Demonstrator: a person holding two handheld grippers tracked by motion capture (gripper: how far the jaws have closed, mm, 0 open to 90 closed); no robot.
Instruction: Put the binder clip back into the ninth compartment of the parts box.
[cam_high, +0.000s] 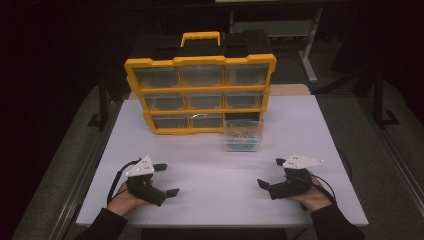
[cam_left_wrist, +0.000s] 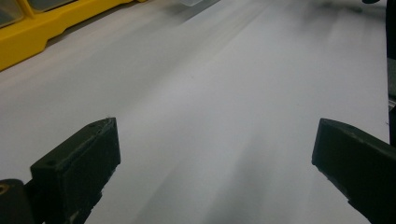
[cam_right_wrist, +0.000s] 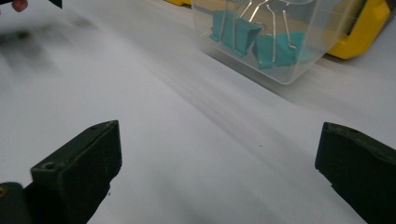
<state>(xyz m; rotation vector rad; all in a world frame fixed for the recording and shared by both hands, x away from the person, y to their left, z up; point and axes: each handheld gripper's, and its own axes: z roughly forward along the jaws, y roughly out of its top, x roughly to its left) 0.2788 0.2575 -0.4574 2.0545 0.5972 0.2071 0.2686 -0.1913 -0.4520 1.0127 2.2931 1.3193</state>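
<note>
Table top (cam_high: 210, 165): plain white, unpatterned. Organiser cabinet (cam_high: 200, 95), far centre: yellow frame and handle, black body behind, drawers clear with a grey cast. Loose drawer (cam_high: 243, 135), near right of the cabinet: clear plastic; contents are teal binder clips (cam_right_wrist: 245, 35) with silver wire handles. Left gripper (cam_high: 169, 180): black jaws and body, white three-cornered plate on top, black cable. Right gripper (cam_high: 270, 172): same black and white. Sleeves at the near edge: black. Surroundings: dark, grey floor
</note>
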